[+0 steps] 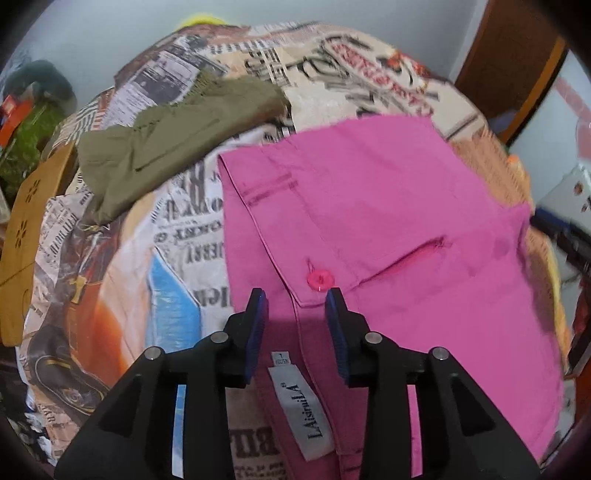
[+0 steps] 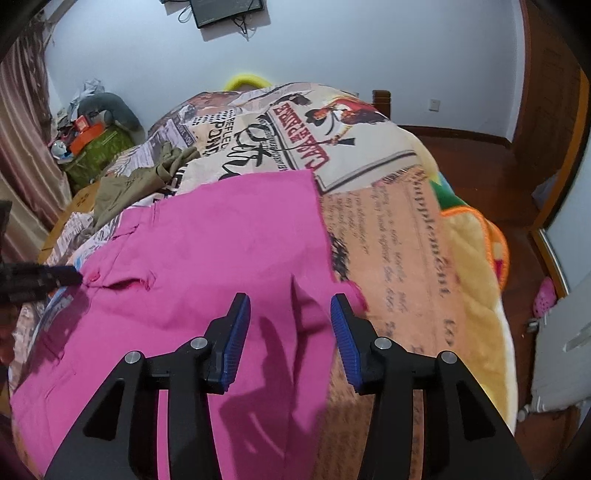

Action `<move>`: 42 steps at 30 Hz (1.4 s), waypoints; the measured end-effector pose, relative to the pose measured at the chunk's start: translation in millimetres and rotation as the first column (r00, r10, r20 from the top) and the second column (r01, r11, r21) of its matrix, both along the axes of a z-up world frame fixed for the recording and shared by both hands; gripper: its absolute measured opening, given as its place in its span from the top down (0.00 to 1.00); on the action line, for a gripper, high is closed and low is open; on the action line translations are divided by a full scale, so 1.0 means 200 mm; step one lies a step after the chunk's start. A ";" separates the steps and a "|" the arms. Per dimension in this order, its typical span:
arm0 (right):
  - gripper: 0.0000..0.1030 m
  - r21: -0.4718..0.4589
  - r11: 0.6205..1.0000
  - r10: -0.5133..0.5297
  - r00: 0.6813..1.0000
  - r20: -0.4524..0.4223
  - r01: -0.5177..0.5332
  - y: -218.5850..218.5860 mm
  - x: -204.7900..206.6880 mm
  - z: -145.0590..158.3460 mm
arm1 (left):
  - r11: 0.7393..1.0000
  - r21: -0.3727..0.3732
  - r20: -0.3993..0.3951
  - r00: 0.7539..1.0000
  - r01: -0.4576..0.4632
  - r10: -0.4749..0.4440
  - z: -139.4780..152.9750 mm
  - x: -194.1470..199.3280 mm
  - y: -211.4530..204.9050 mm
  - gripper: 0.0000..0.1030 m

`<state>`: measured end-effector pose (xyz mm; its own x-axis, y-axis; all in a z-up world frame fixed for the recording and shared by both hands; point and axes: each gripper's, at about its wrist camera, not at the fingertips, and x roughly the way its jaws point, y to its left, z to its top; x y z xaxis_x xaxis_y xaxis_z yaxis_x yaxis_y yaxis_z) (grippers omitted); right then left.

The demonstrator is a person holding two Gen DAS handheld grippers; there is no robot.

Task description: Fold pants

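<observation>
1. A bedroom with pale walls; a bed (image 2: 406, 229) under a newspaper-print cover carries everything.
2. Nearest, the left gripper (image 1: 295, 295) hovers with jaws spread wide and gripping nothing, over the waistband, where a white label (image 1: 299, 402) shows.
3. Just ahead of it sits a pink button (image 1: 320, 277).
4. The right gripper (image 2: 290, 301) has jaws apart too, empty, above the pink pants (image 2: 221, 240), which lie flat across the bed.
5. Beyond them, an olive garment (image 1: 166, 144) lies crumpled, apart from the pink.
6. Farthest, a dark screen (image 2: 229, 11) hangs on the wall.
</observation>
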<state>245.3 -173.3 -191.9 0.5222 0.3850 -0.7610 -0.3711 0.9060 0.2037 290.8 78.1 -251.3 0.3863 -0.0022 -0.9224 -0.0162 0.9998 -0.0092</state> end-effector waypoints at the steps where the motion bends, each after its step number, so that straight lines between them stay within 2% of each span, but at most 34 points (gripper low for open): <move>1: 0.60 -0.003 1.000 0.005 1.000 0.002 -0.005 0.02 0.01 -0.01 | 1.000 0.005 -0.009 1.000 0.001 -0.001 -0.02 0.00 0.00 0.67; 3: 0.62 -0.009 1.000 0.023 1.000 -0.015 -0.023 0.06 0.06 -0.06 | 1.000 0.008 -0.006 1.000 -0.001 0.002 -0.04 -0.01 0.00 0.66; 4: 0.67 -0.016 1.000 0.025 1.000 -0.019 -0.025 0.06 0.06 -0.07 | 1.000 0.005 0.000 1.000 -0.001 0.001 -0.04 -0.01 0.00 0.66; 5: 0.83 -0.033 0.999 0.021 1.000 -0.019 -0.022 0.07 0.08 -0.09 | 1.000 0.004 0.001 1.000 -0.002 0.002 -0.04 -0.01 0.00 0.65; 6: 0.91 -0.040 0.999 0.027 0.999 -0.027 -0.028 0.07 0.09 -0.11 | 1.000 0.002 0.002 1.000 -0.003 0.003 -0.04 -0.01 0.00 0.64; 11: 0.92 -0.069 0.997 0.038 0.999 0.001 -0.038 0.06 0.09 -0.13 | 1.000 0.010 0.017 1.000 0.002 -0.002 -0.05 -0.02 0.00 0.63; 14: 0.98 -0.145 0.989 0.017 1.000 0.011 -0.015 0.06 0.11 -0.16 | 1.000 0.006 0.025 1.000 -0.018 0.018 -0.06 -0.02 0.00 0.62; 18: 0.98 -0.150 0.989 -0.012 0.998 -0.060 0.003 -0.03 0.16 -0.25 | 1.000 0.023 0.031 0.999 -0.010 0.009 -0.06 -0.03 -0.01 0.62; 20: 0.98 -0.178 0.984 -0.022 0.998 -0.056 0.012 -0.07 0.15 -0.22 | 0.999 0.037 0.028 1.000 -0.004 0.003 -0.05 -0.03 -0.02 0.62; 24: 0.97 -0.141 0.990 -0.038 0.999 -0.036 0.032 -0.15 0.10 -0.11 | 0.999 0.048 0.028 0.999 -0.016 0.015 -0.03 -0.03 -0.02 0.62; 28: 0.94 -0.117 0.993 -0.026 1.000 -0.016 0.024 -0.15 0.08 -0.02 | 0.998 0.030 0.061 0.997 -0.046 0.044 0.04 -0.06 0.01 0.62; 31: 0.81 -0.090 0.996 -0.015 1.000 -0.006 0.015 -0.13 0.09 0.02 | 0.998 0.028 0.084 0.995 -0.057 0.055 0.09 -0.05 0.05 0.62; 33: 0.63 -0.075 0.997 -0.012 1.000 0.008 0.013 -0.11 0.10 0.03 | 0.998 0.021 0.085 0.994 -0.066 0.064 0.10 -0.03 0.07 0.62; 35: 0.61 -0.067 0.998 -0.003 1.000 0.010 0.004 -0.08 0.13 0.02 | 0.997 -0.025 0.068 0.995 -0.068 0.070 0.09 0.01 0.10 0.62; 37: 0.61 -0.063 0.998 0.001 1.000 -0.009 -0.002 -0.04 0.18 -0.01 | 0.992 -0.117 0.021 0.998 -0.056 0.059 0.05 0.07 0.11 0.62; 42: 0.61 -0.073 0.997 -0.013 0.997 -0.074 0.007 0.00 0.28 -0.14 | 0.990 -0.124 -0.043 0.997 -0.071 0.066 -0.07 0.17 0.09 0.62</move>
<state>301.6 -174.2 -219.1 0.4670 0.3222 -0.8235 -0.3481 0.9231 0.1637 323.9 95.1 -265.7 0.3533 -0.0937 -0.9308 -0.0873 0.9873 -0.1325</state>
